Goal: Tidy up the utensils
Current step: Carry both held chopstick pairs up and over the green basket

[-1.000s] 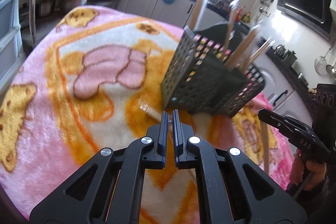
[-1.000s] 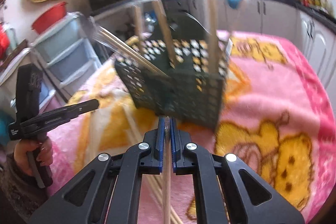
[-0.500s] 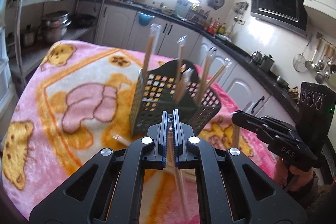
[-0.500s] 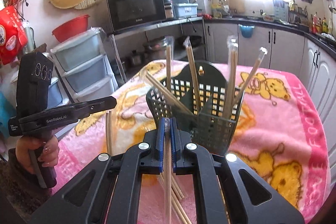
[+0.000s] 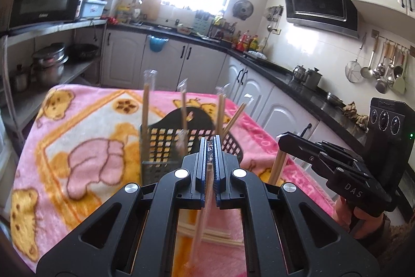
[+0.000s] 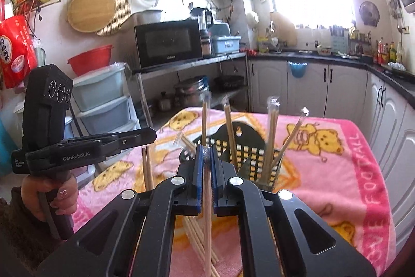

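A dark perforated utensil basket (image 5: pixel 166 144) stands on the pink bear blanket (image 5: pixel 77 126) with several wrapped chopstick pairs upright in it; it also shows in the right wrist view (image 6: pixel 249 155). My left gripper (image 5: pixel 210 144) is shut on a wrapped pair of chopsticks (image 5: pixel 202 214), raised above the table just short of the basket. My right gripper (image 6: pixel 205 147) is shut on another wrapped pair of chopsticks (image 6: pixel 207 225), also raised near the basket. More chopsticks (image 6: pixel 197 232) lie loose on the blanket below.
The other gripper shows in each view: the right one (image 5: pixel 337 168) to the right, the left one (image 6: pixel 77 147) to the left. Kitchen cabinets (image 5: pixel 181 61), a shelf with a microwave (image 6: pixel 168 43) and plastic drawers (image 6: pixel 103 100) surround the table.
Both grippers have risen from low over the blanket beside the basket, each lifting a pair of chopsticks. The basket now sits lower and farther off in both views.
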### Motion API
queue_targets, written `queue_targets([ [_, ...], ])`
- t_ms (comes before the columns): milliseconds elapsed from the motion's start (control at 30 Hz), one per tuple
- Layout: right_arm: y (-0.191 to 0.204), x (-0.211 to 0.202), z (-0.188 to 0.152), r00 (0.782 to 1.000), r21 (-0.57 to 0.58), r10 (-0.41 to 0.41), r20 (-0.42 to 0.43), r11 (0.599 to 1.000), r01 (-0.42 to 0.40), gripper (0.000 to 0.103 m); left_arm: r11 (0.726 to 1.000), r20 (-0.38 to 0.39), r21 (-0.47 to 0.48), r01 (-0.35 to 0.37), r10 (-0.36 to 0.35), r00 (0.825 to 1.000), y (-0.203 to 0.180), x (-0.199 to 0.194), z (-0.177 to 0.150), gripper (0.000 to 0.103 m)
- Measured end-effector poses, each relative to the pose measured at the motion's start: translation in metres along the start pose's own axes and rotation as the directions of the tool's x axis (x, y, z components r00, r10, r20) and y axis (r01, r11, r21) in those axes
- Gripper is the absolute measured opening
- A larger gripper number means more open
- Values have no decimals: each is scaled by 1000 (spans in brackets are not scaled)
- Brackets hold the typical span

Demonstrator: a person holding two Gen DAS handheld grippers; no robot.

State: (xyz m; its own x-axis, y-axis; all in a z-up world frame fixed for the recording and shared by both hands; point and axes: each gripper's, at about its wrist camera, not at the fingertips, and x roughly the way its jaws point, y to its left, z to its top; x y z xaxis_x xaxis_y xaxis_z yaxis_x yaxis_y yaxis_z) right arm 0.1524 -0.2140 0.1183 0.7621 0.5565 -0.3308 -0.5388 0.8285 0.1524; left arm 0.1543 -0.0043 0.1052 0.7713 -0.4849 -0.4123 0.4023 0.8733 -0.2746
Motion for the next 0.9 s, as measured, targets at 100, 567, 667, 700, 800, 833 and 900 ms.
queue_targets([
  [100,-2,-6,6,1000,1,-11,29,1000,11,6,1000,16,16,14,-15,1000,-7,0,8,2],
  [567,-15,-26,29,990,5,-55,130,998,55,5,992,92,98,79,-88,992,-44,2,44,2],
  [667,-18,-30,36,986,3,-66,152,998,67,6,991,105,102,88,-99,989,-48,5,50,2],
  [700,-17,-31,37,985,1,-70,159,998,71,6,991,110,103,91,-102,989,-49,5,53,2],
  [800,-20,-36,43,980,-1,-78,183,997,80,6,990,132,111,92,-107,985,-51,7,63,2],
  [833,-21,-37,45,978,0,-80,190,997,82,6,989,140,112,91,-107,984,-52,7,67,2],
  [900,-23,-39,50,976,1,-82,204,997,83,6,989,151,116,90,-107,983,-53,7,72,2],
])
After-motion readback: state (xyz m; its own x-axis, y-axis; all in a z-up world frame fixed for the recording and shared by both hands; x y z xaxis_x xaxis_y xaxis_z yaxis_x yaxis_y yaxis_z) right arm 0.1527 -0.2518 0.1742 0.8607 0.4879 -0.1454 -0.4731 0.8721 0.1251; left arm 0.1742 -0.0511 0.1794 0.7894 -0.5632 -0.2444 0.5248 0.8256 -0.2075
